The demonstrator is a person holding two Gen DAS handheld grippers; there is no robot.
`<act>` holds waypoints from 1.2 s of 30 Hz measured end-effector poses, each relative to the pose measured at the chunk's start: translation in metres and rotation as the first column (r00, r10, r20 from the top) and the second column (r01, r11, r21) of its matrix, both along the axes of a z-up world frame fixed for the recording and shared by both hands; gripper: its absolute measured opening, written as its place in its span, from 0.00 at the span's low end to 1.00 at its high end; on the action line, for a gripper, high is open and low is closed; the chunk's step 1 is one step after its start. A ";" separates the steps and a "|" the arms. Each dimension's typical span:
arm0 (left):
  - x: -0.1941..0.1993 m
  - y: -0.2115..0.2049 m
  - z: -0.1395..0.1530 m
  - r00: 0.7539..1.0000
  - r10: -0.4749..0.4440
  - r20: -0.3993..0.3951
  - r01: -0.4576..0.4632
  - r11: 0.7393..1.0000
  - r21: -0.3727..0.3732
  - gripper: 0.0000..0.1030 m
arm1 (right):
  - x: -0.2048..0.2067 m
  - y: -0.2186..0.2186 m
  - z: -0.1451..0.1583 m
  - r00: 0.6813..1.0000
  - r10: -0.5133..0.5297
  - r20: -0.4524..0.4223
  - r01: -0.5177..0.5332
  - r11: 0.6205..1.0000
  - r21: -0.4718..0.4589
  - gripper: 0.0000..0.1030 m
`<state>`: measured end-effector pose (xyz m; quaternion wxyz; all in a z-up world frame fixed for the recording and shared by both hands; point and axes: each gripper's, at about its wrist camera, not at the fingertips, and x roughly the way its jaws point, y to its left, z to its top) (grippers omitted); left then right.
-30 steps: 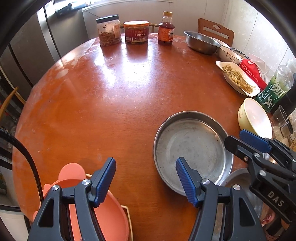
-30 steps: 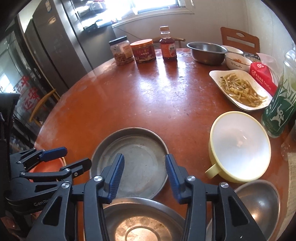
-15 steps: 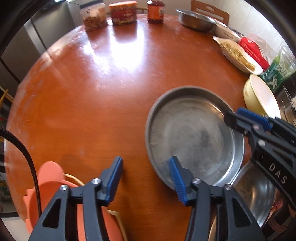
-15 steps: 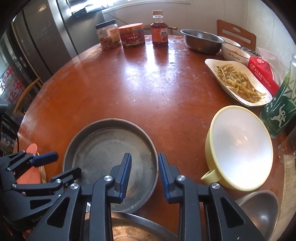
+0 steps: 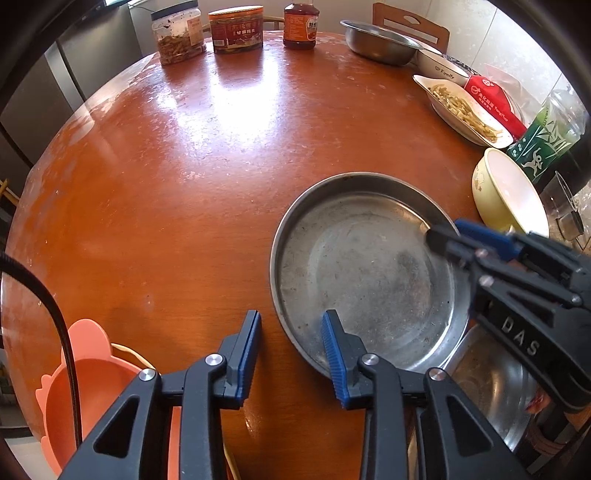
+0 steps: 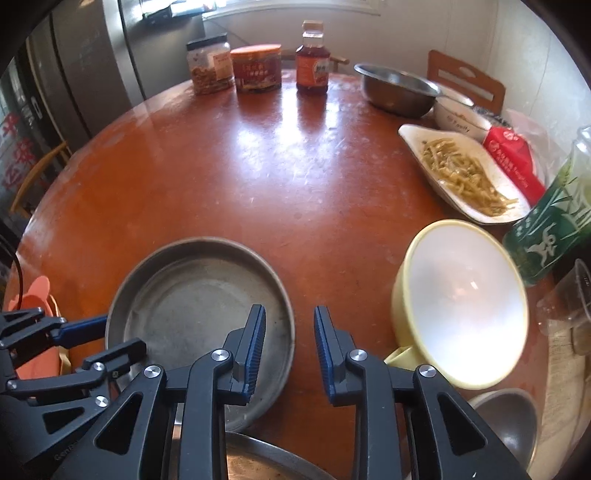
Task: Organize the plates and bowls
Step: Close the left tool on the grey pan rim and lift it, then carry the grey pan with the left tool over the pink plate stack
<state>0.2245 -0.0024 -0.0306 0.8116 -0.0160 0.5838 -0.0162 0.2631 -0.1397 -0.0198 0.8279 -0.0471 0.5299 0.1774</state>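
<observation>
A round metal pan (image 5: 362, 266) (image 6: 195, 295) lies on the orange-brown table near its front edge. My left gripper (image 5: 291, 317) straddles the pan's left rim, one finger inside and one outside. Its jaws are closing, with a gap still showing on both sides of the rim. My right gripper (image 6: 290, 312) is pinched on the pan's right rim, also seen from the left wrist as the right gripper (image 5: 443, 230). A yellow bowl (image 6: 461, 306) with a handle sits just right of the pan. An orange plastic bowl (image 5: 99, 387) sits at the near left.
A steel plate (image 6: 258, 461) and a small steel bowl (image 6: 506, 421) lie at the table's front edge. On the right stand a white dish of food (image 6: 469, 177), a green bottle (image 6: 550, 229) and a plastic cup (image 6: 569, 306). A steel bowl (image 6: 395, 88) and jars (image 5: 177, 33) stand at the back.
Both grippers have come down onto the pan and their jaws have narrowed. The pan's rim now sits between each pair of fingers.
</observation>
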 end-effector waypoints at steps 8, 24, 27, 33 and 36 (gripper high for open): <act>-0.001 0.013 0.004 0.999 0.041 0.017 -0.040 0.999 -0.028 0.30 | -0.005 0.008 0.004 0.999 0.031 0.011 -0.031 0.997 0.072 0.27; -0.038 0.054 0.069 0.970 0.159 0.182 -0.147 0.986 -0.077 0.29 | -0.028 0.032 0.056 0.986 0.100 0.131 -0.123 0.975 0.186 0.27; -0.046 0.064 0.077 0.963 0.180 0.200 -0.168 0.983 -0.076 0.30 | -0.036 0.042 0.066 0.982 0.124 0.145 -0.152 0.967 0.203 0.27; -0.071 0.085 0.088 0.948 0.218 0.230 -0.206 0.976 -0.076 0.29 | -0.051 0.066 0.081 0.968 0.179 0.174 -0.214 0.955 0.206 0.27; -0.083 0.096 0.092 0.939 0.240 0.246 -0.227 0.971 -0.078 0.29 | -0.059 0.077 0.086 0.962 0.202 0.182 -0.239 0.948 0.212 0.27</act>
